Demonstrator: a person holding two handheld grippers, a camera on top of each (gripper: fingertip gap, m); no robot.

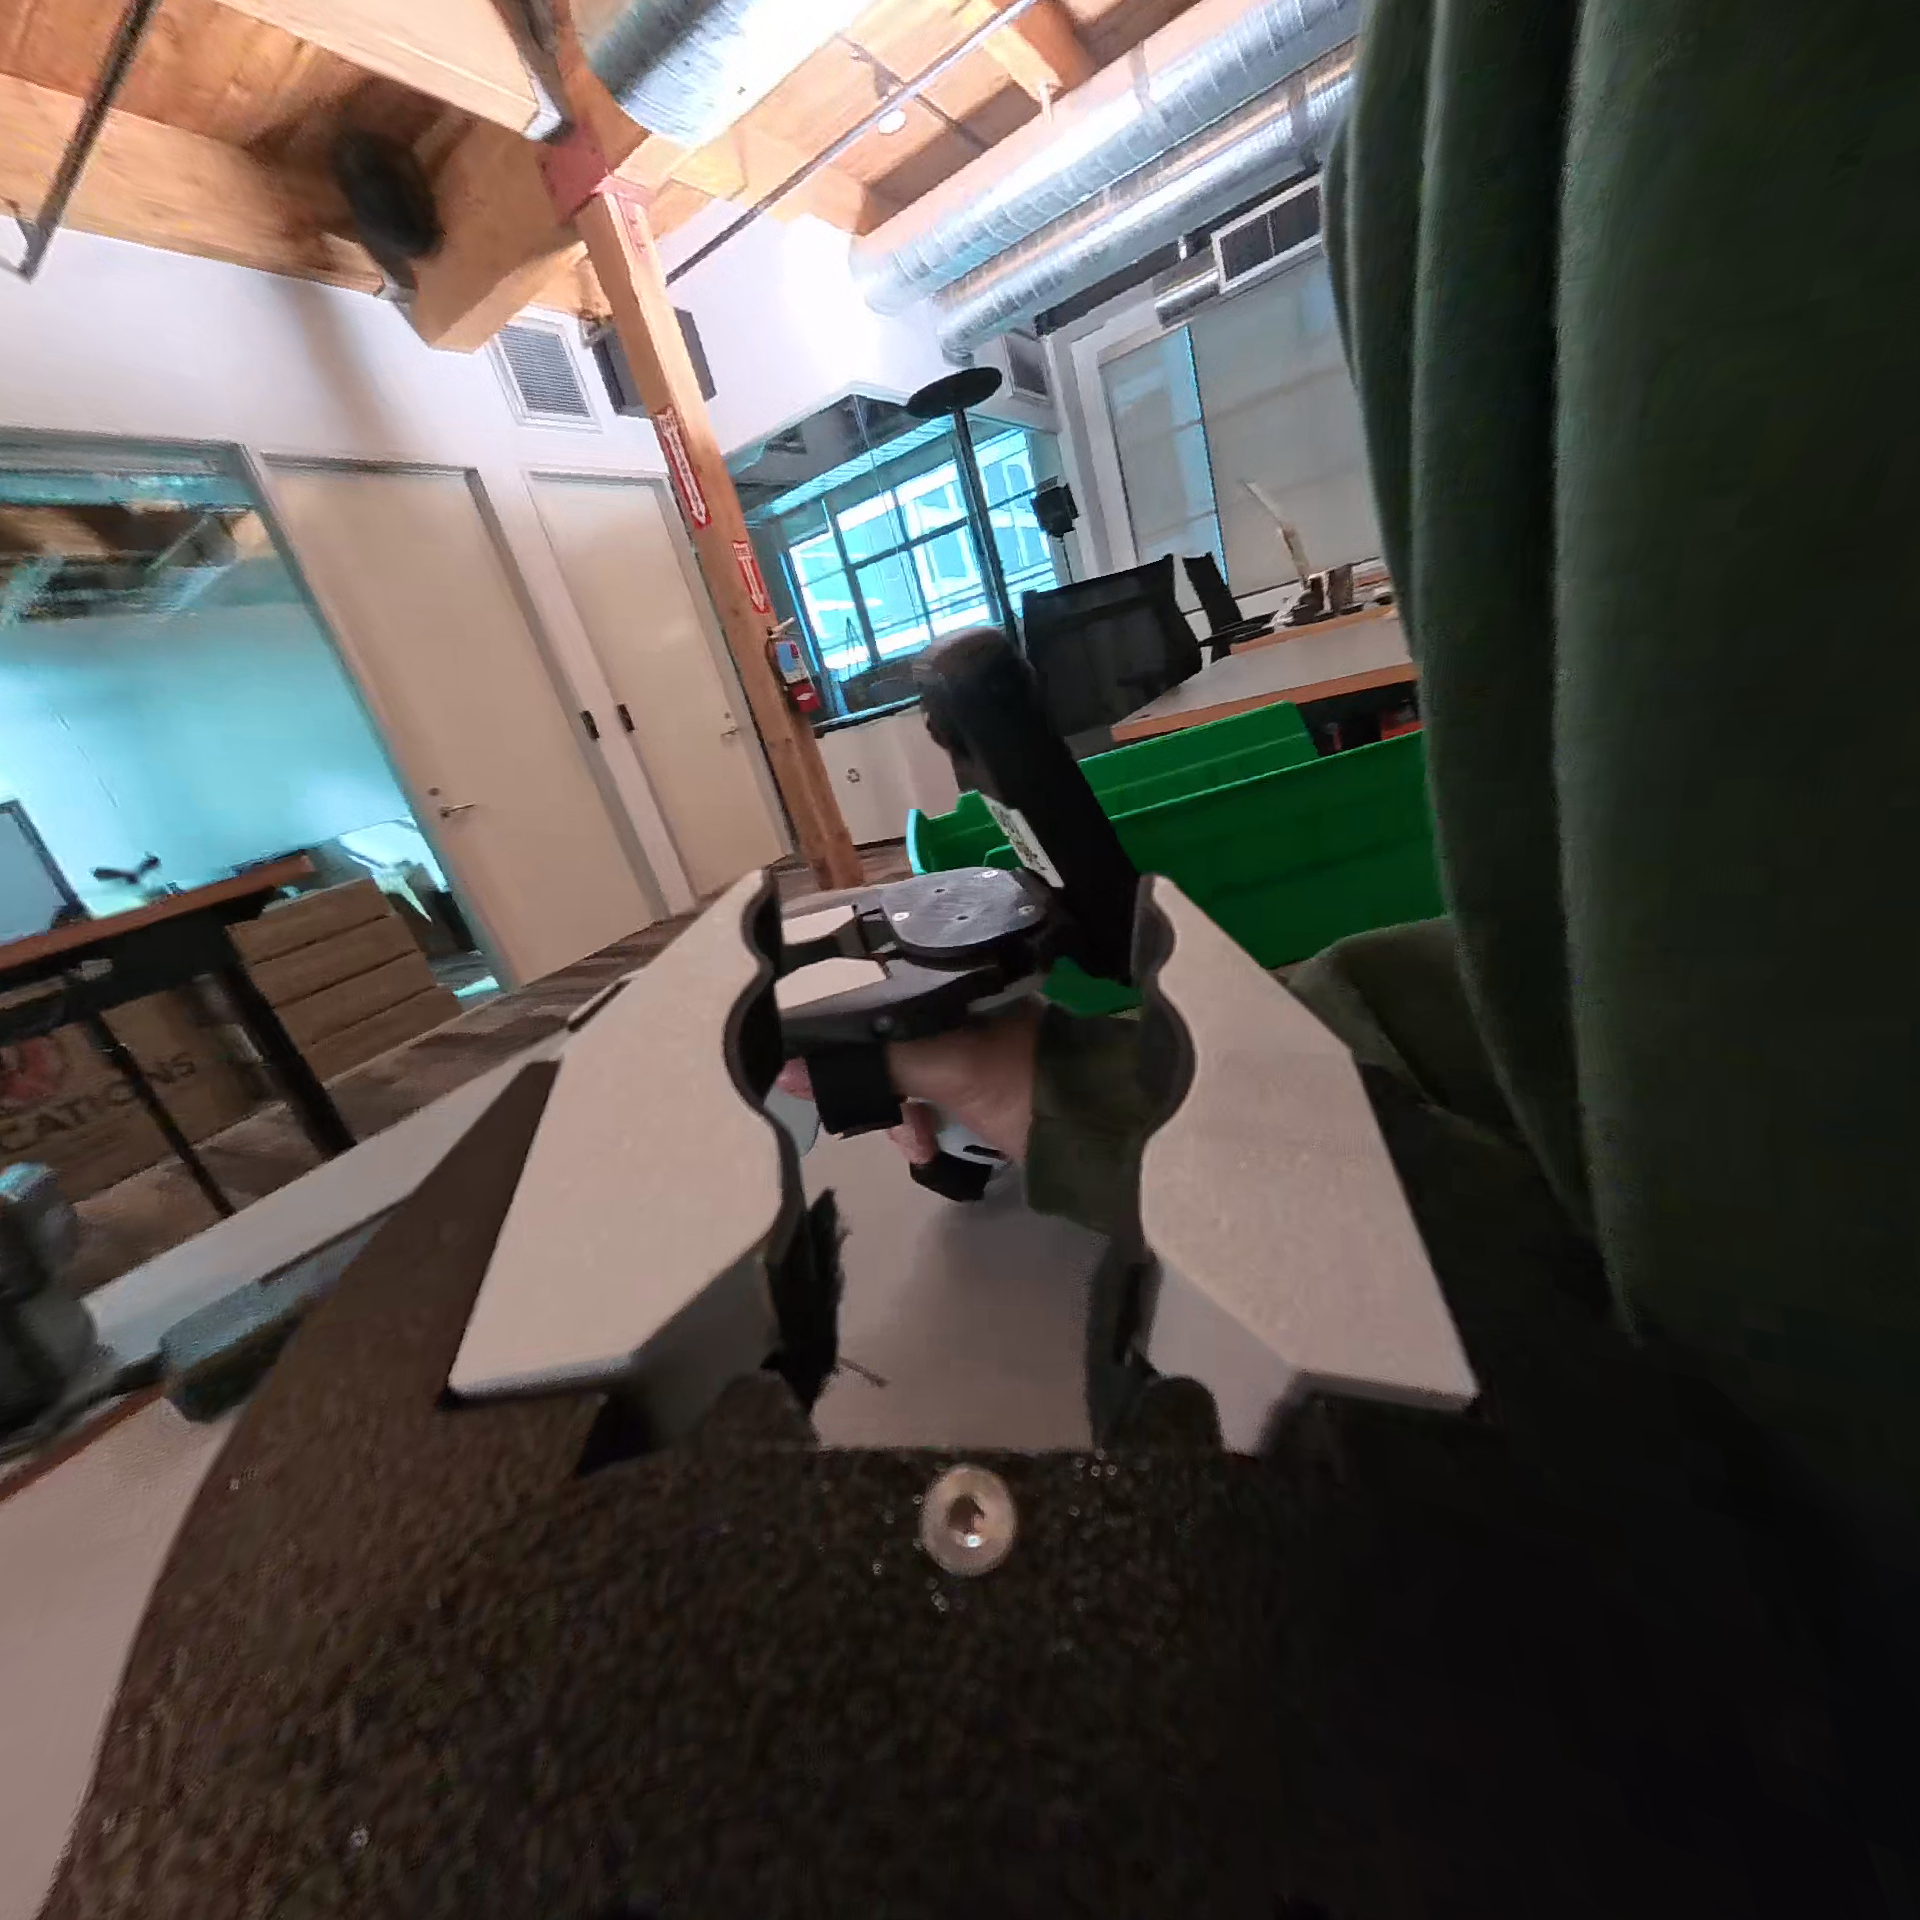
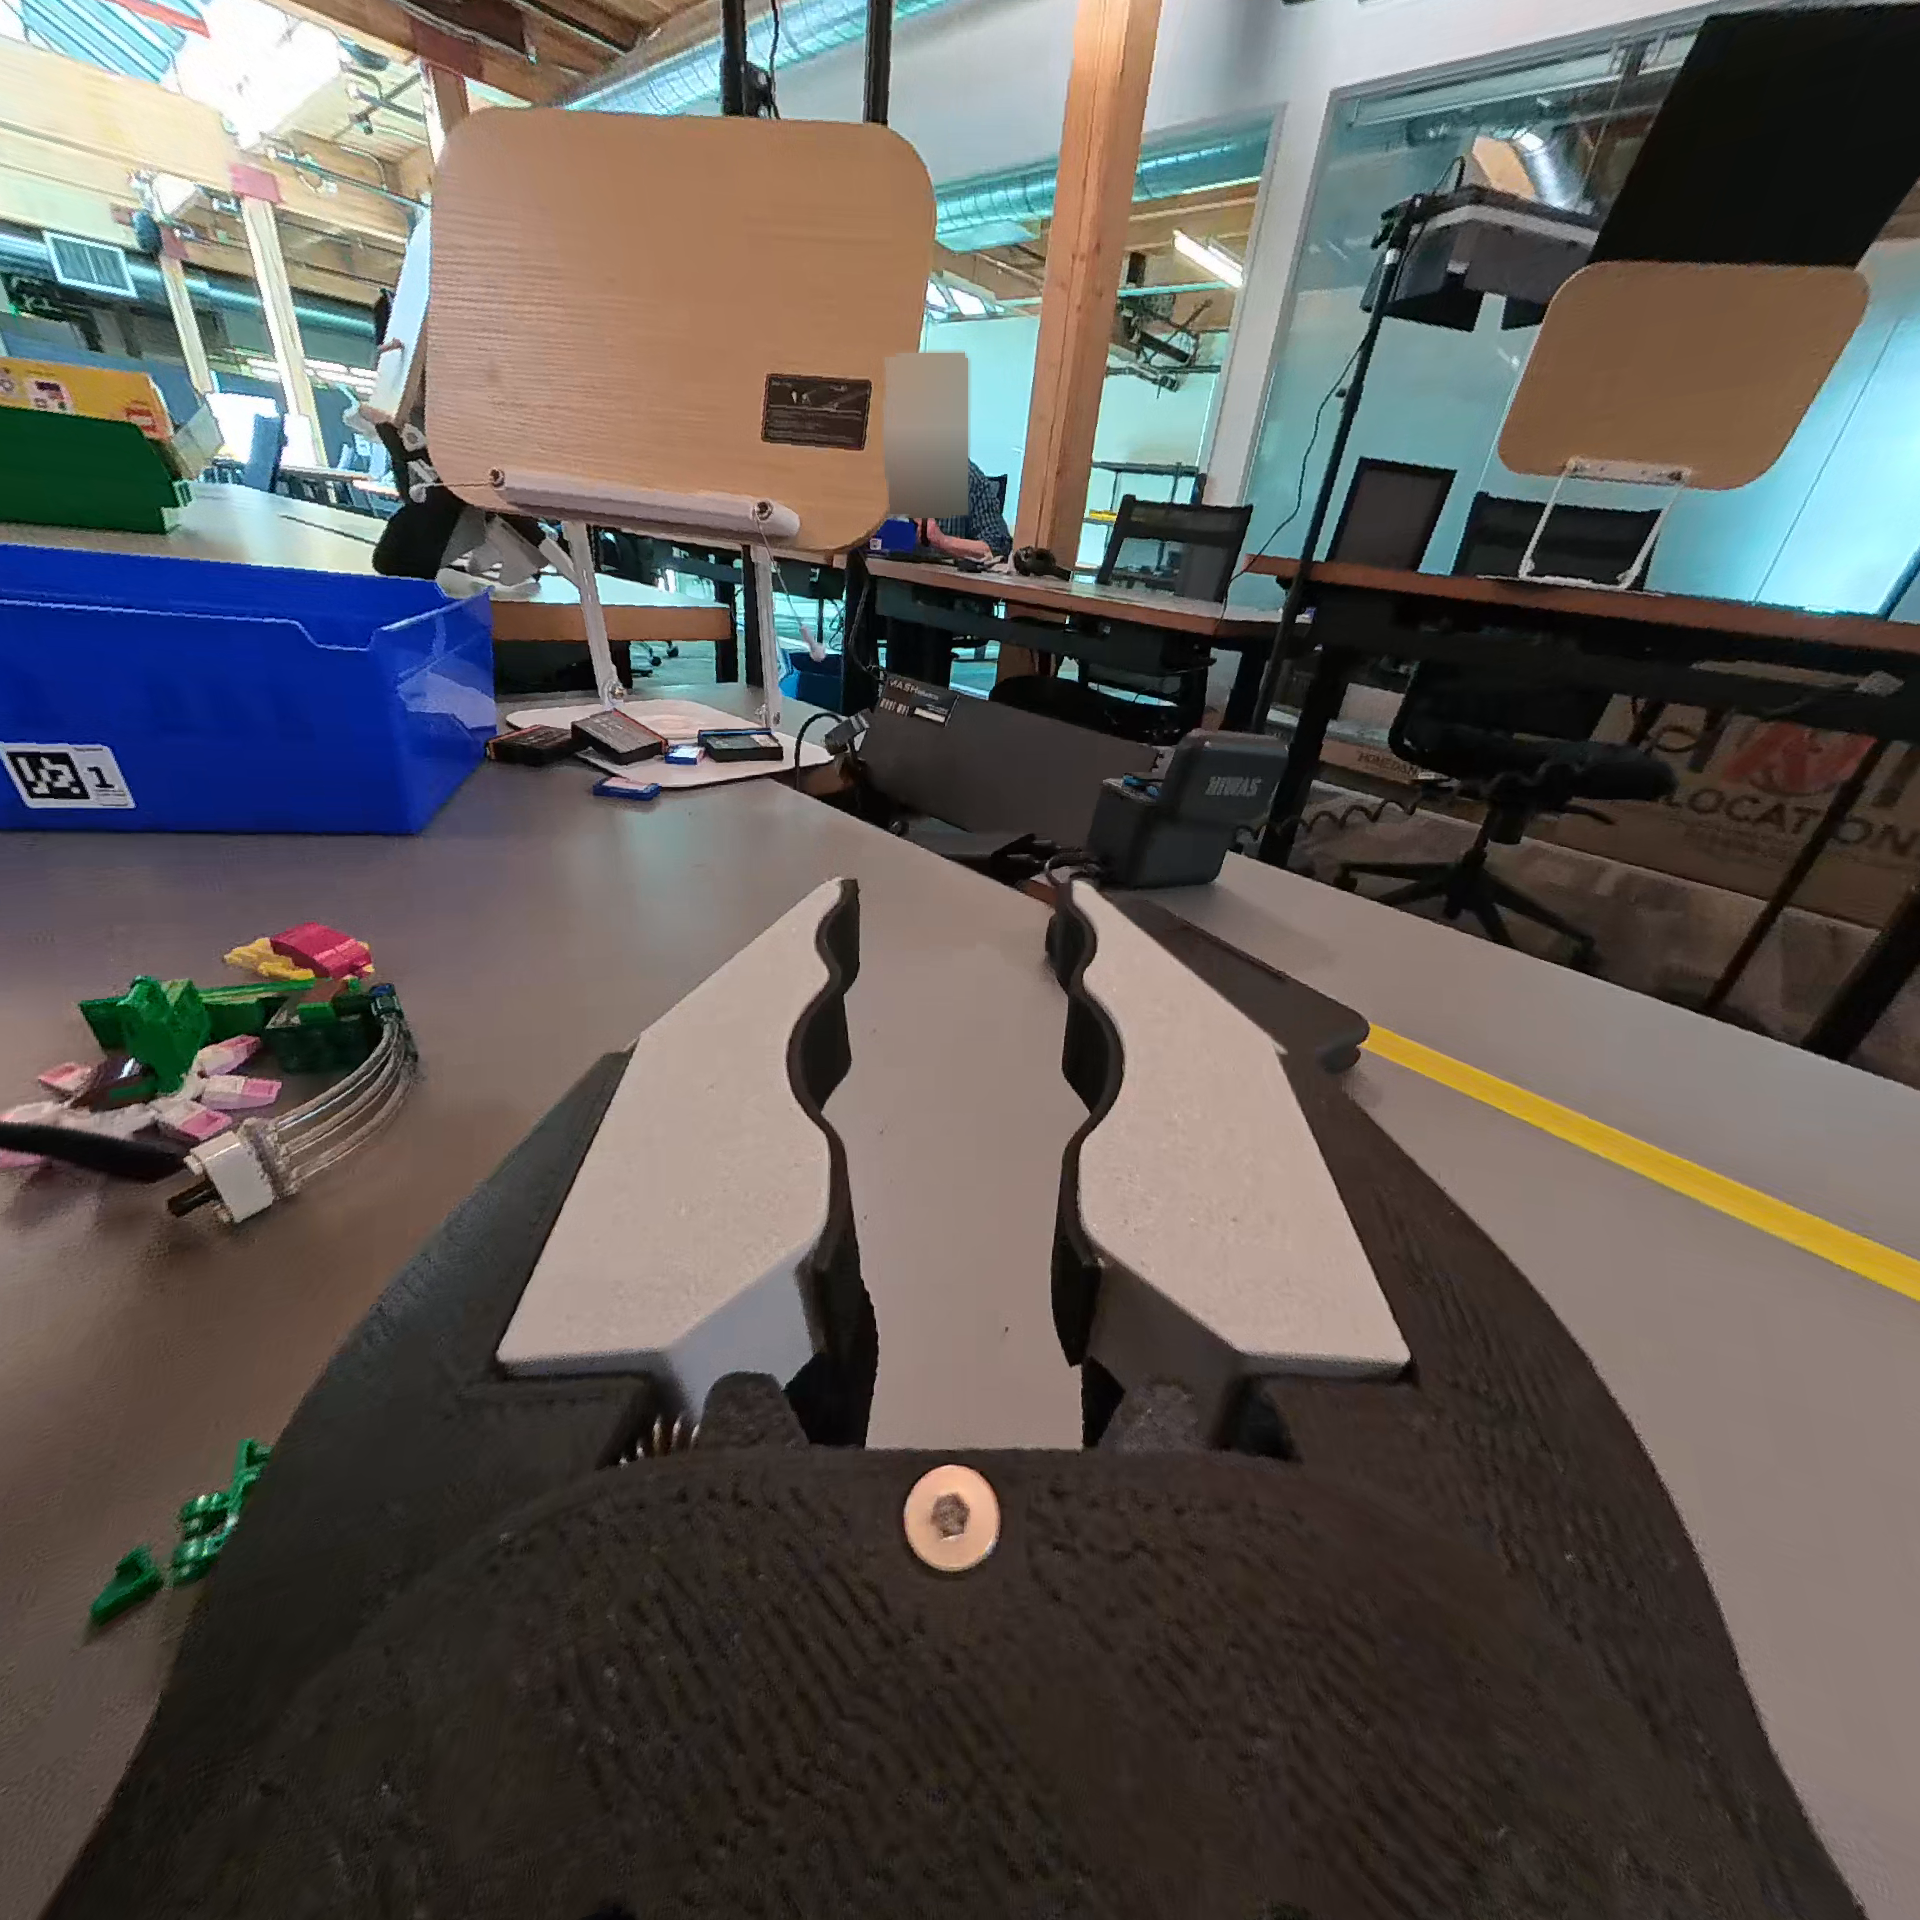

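Note:
My left gripper [image 1: 956, 904] is open and empty, tilted up above the grey table [image 1: 935, 1299]. Straight ahead of it a person's hand [image 1: 966, 1091] holds the other gripper [image 1: 914, 956] by its handle, seen from the side. A dark green sleeve [image 1: 1662, 727] fills the right of this view. My right gripper [image 2: 951, 914] is open and empty, low over the grey table [image 2: 582, 935]. To its left lies a heap of small toy bricks [image 2: 208, 1029] in green, pink and yellow, with a white connector on clear wires [image 2: 270, 1153].
A blue bin [image 2: 239, 686] stands at the far left, green bins [image 1: 1247, 821] by the sleeve. A wooden stand [image 2: 675, 322] and small cards [image 2: 634, 738] sit behind. A grey charger [image 2: 1184, 810] sits at the table's far edge, a yellow tape line [image 2: 1621, 1153] runs right. Loose green pieces [image 2: 197, 1517] lie near left.

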